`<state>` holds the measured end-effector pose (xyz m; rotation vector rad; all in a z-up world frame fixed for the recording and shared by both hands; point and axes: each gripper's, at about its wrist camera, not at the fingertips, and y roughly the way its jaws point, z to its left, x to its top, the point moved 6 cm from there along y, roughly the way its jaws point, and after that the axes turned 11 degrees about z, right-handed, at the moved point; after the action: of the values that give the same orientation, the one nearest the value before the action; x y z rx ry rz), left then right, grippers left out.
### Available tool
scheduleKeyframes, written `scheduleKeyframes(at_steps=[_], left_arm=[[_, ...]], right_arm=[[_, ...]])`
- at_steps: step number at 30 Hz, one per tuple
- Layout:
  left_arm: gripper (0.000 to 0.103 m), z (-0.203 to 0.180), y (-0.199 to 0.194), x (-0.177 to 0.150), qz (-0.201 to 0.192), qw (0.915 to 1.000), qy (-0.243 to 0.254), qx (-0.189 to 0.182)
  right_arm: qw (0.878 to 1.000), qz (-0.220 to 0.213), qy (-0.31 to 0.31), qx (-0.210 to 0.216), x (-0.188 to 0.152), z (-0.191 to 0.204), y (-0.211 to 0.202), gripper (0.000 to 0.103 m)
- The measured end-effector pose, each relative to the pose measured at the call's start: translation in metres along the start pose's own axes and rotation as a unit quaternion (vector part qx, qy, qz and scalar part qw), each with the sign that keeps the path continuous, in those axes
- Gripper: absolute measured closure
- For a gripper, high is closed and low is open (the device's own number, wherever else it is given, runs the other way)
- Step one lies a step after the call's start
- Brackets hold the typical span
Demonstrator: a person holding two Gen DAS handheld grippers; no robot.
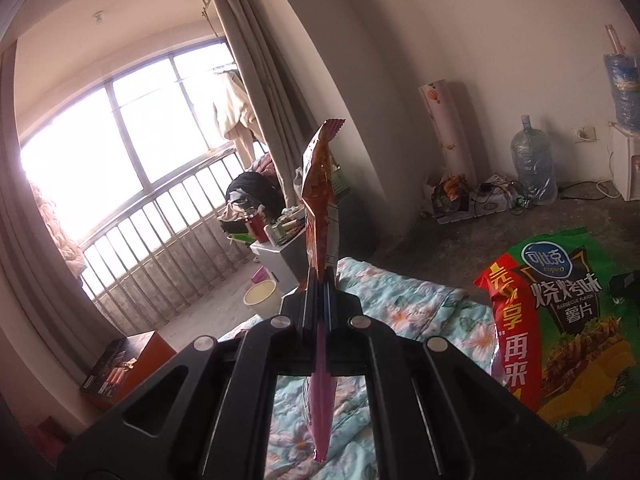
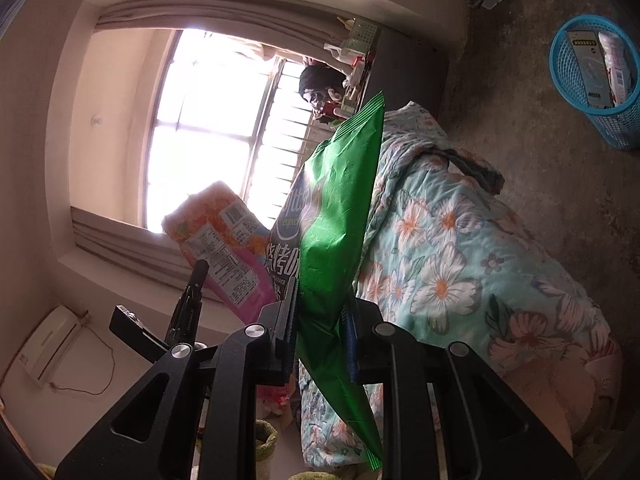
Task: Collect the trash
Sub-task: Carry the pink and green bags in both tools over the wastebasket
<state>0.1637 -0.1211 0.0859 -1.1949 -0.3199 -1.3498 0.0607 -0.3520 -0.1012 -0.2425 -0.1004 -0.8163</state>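
Note:
My left gripper point(image 1: 319, 276) is shut on a flat pink and orange snack wrapper point(image 1: 318, 196), which stands edge-on between the jaws and hangs down behind them. My right gripper point(image 2: 320, 300) is shut on a green crisp bag point(image 2: 340, 216); the same green crisp bag point(image 1: 568, 320) shows at the right of the left wrist view. In the right wrist view, the pink wrapper point(image 2: 224, 240) and the left gripper's black body point(image 2: 188, 304) appear at left. A blue mesh waste basket point(image 2: 596, 80) holding a few packets stands on the floor at upper right.
A floral quilt point(image 2: 452, 264) covers the bed below both grippers. A cluttered white stand point(image 1: 280, 248), a cream bucket point(image 1: 262, 298) and window railing point(image 1: 168, 240) lie beyond. Water jugs point(image 1: 532, 160) and cables sit along the far wall on bare concrete floor point(image 2: 532, 168).

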Motion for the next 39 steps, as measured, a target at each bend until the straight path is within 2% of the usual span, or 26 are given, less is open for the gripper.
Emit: scheduleKeyframes(at_steps=[5,9,13,18,20,23,26,30,32,34,36,39], left_arm=[[0.102,-0.035,0.009,0.025,-0.014,0.9991,0.013,-0.037],[0.102,-0.075,0.021,0.050,-0.024,0.9959,0.027,-0.083],[0.102,-0.117,0.042,0.077,-0.023,0.9888,0.028,-0.144],[0.102,-0.181,0.089,0.106,0.004,0.9711,0.029,-0.237],[0.102,-0.212,0.114,0.114,0.019,0.9632,0.037,-0.266],[0.102,-0.256,0.154,0.125,0.043,0.9507,0.050,-0.303],[0.102,-0.292,0.195,0.132,0.068,0.9429,0.056,-0.321],[0.102,-0.321,0.240,0.134,0.098,0.9370,0.052,-0.331],[0.102,-0.330,0.257,0.135,0.109,0.9358,0.047,-0.332],[0.102,-0.332,0.262,0.131,0.119,0.9343,0.042,-0.333],[0.102,-0.331,0.265,0.128,0.125,0.9344,0.040,-0.331],[0.102,-0.329,0.267,0.125,0.129,0.9352,0.042,-0.327]], right_arm=[[0.999,-0.036,0.000,-0.001,0.006,-0.008,-0.028,0.083],[0.997,-0.081,0.003,-0.016,0.019,-0.017,-0.060,0.083],[0.986,-0.152,0.012,-0.065,0.033,-0.038,-0.112,0.083],[0.962,-0.231,0.044,-0.139,0.042,-0.071,-0.170,0.083],[0.949,-0.258,0.059,-0.174,0.044,-0.084,-0.185,0.083],[0.927,-0.286,0.075,-0.230,0.056,-0.102,-0.194,0.083],[0.908,-0.308,0.069,-0.275,0.078,-0.115,-0.195,0.083],[0.899,-0.313,0.036,-0.304,0.126,-0.138,-0.182,0.083],[0.900,-0.302,0.011,-0.315,0.158,-0.156,-0.166,0.083],[0.902,-0.275,-0.008,-0.332,0.191,-0.177,-0.145,0.083],[0.900,-0.248,-0.025,-0.358,0.218,-0.197,-0.122,0.083],[0.901,-0.221,-0.062,-0.368,0.256,-0.230,-0.085,0.083]])
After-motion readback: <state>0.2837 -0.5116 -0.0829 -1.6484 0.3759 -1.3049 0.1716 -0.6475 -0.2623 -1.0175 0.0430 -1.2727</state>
